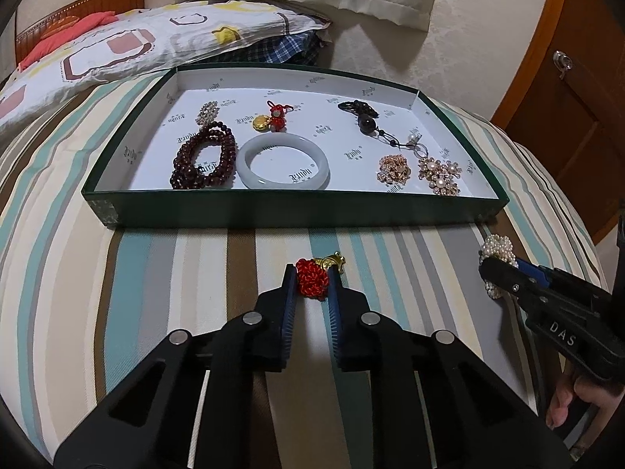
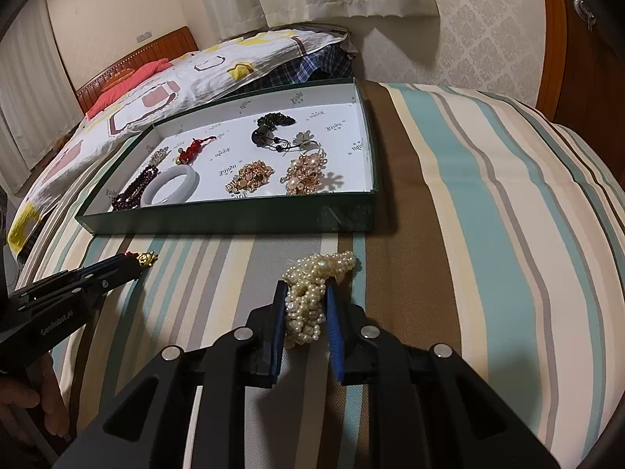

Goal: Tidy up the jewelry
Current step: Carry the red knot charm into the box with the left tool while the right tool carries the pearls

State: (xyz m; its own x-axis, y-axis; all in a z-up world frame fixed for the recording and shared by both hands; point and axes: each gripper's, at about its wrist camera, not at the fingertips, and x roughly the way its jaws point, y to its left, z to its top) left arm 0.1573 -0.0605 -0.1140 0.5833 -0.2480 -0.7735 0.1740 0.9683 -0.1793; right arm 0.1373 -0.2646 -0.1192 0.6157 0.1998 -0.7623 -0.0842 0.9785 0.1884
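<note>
Jaws first: we see the left gripper [image 1: 311, 282] closed on a red knotted charm [image 1: 310, 282] with a gold piece at its far end, both pads pressed against the knot, held low over the striped bedspread [image 1: 175, 273]. The right gripper [image 2: 304, 305] is clamped on a pearl bracelet [image 2: 312, 289], a bunched cluster of cream beads spilling past the fingertips toward the tray. Both pieces sit on the near side of the green tray [image 1: 273, 211], just short of its front wall and outside it. Inside the tray, on white printed paper, we find a dark red bead bracelet [image 1: 205, 158] touching a pale jade bangle [image 1: 284, 162], a second red and gold charm [image 1: 273, 117] behind them, a black corded pendant [image 1: 361, 115] farther right, and two gold flower brooches [image 1: 418, 172] near the right front corner. A patterned pillow [image 1: 117, 47] lies beyond the tray.
</note>
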